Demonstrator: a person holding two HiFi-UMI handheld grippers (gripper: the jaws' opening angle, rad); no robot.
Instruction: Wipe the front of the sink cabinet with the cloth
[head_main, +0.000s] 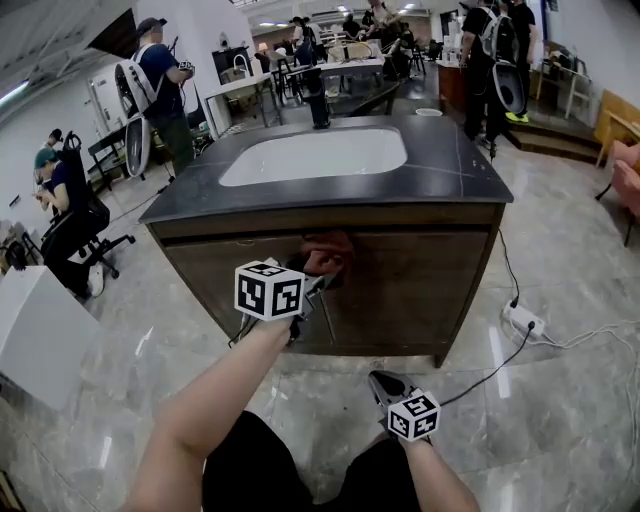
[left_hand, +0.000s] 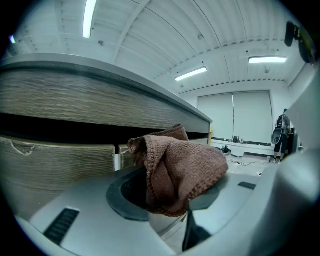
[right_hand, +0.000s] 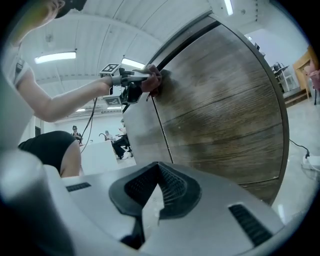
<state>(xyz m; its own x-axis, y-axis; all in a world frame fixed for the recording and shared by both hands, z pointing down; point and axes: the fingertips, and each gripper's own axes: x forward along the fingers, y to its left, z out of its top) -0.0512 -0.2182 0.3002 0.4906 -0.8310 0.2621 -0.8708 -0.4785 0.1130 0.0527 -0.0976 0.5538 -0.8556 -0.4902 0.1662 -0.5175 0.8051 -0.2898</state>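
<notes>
While left gripper (left_hand: 167, 197) pinches cloth (left_hand: 182, 167) on sink cabinet (head_main: 420, 275), right gripper (right_hand: 152, 197) jaws pressed together, power strip (head_main: 523, 320) nearby

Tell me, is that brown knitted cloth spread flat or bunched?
Bunched: the brown knitted cloth sits crumpled in folds between the left gripper's jaws, at the wooden cabinet front.

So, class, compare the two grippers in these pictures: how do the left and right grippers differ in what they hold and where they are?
The left gripper is shut on the brown cloth, while the right gripper has nothing between its jaws. The left gripper is raised and holds the cloth at the upper part of the cabinet front. The right gripper sits low, apart from the cabinet. What they share: both have their jaws closed.
</notes>
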